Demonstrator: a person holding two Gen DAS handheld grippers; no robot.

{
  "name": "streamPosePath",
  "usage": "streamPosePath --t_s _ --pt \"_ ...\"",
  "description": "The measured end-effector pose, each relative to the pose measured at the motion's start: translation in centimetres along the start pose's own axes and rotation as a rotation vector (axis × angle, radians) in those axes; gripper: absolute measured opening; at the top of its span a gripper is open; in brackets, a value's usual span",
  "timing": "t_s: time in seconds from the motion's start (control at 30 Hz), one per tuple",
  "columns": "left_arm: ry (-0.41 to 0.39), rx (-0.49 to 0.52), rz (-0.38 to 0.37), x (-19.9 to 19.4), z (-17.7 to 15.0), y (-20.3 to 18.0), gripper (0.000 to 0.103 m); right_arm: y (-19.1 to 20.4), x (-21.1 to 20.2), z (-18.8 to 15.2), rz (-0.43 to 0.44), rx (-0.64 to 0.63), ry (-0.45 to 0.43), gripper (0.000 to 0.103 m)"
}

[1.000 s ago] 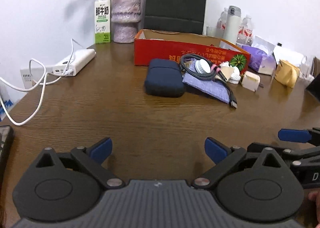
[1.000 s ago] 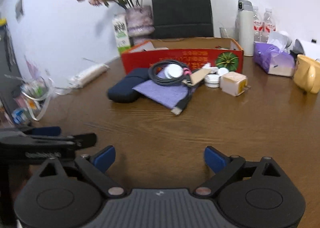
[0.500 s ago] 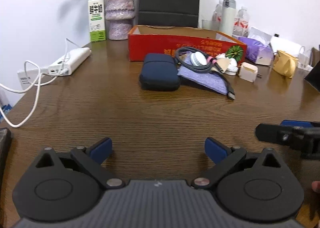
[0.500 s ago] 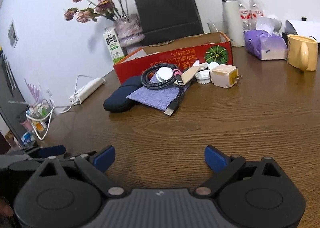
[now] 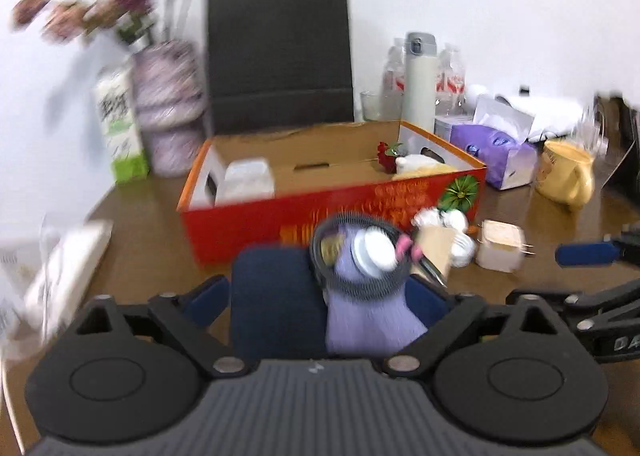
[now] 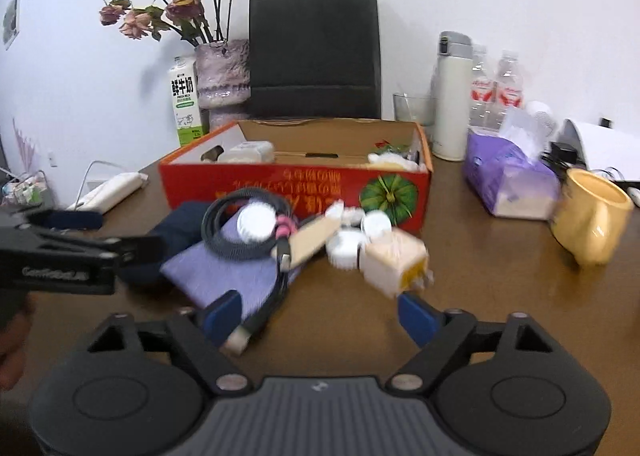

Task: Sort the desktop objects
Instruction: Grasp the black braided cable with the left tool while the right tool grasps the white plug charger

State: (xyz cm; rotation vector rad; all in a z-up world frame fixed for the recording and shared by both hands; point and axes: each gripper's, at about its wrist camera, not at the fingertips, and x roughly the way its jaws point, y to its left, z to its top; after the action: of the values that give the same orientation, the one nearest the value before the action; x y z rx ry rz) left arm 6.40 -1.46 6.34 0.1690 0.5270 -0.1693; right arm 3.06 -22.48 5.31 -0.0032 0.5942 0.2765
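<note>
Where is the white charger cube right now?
In the right wrist view the white charger cube sits on the table just right of centre, in front of the red box's pumpkin corner, beside the small white caps and ahead of the open right gripper.

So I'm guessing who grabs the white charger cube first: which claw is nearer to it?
Right. The right claw sits just in front of the charger cube, one fingertip nearly touching. The left claw straddles the navy case, off to the cube's left.

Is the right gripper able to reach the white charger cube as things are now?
Probably yes. The right gripper is open, and the charger cube lies just ahead by its right finger, with nothing between.
</note>
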Motion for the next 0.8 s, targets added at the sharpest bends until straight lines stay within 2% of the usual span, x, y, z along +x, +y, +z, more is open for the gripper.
streamPosePath --t_s 0.07,0.13,0.2,0.27,0.33,0.37,0.4,0.47,0.63,0.73,0.8 --pt "0.036 0.048 -0.010 2.7 1.4 -0.2 0.069 -0.7 1.5 1.5 0.021 0.001 0.001 0.071" --pt "0.070 0.049 -0.020 5.3 2.1 0.1 0.064 -1.0 3.1 2.8 0.010 -0.009 0.008 0.068" --pt "0.124 0.032 -0.013 7.7 2.7 0.5 0.058 -1.2 4.7 3.7 -0.052 -0.026 0.017 0.067" --pt "0.145 0.020 -0.057 9.1 3.0 1.0 0.059 -1.5 5.8 3.8 -0.125 -0.052 0.018 0.067" --pt "0.150 -0.005 -0.073 9.7 3.1 1.3 0.051 -2.1 6.6 3.3 -0.151 -0.056 0.027 0.068" --pt "0.146 0.008 -0.065 9.7 3.1 1.3 0.028 -2.6 7.1 2.9 -0.151 -0.040 0.043 0.069" --pt "0.150 0.016 -0.082 9.6 3.1 1.2 0.012 -2.9 7.5 2.6 -0.152 -0.030 0.055 0.066" --pt "0.131 -0.010 -0.093 8.5 3.0 1.2 0.012 -3.1 8.0 1.9 -0.154 -0.027 0.067 0.058" --pt "0.007 -0.025 -0.090 3.5 3.2 0.8 0.010 -3.0 7.2 1.4 -0.127 0.001 0.047 0.057" --pt "-0.065 -0.071 -0.094 -0.9 3.1 1.0 0.010 -2.3 5.1 1.3 -0.130 0.000 0.008 0.057" --pt "-0.081 -0.098 -0.098 -3.9 2.1 1.1 0.010 -1.6 3.0 0.9 -0.130 -0.001 -0.028 0.057"
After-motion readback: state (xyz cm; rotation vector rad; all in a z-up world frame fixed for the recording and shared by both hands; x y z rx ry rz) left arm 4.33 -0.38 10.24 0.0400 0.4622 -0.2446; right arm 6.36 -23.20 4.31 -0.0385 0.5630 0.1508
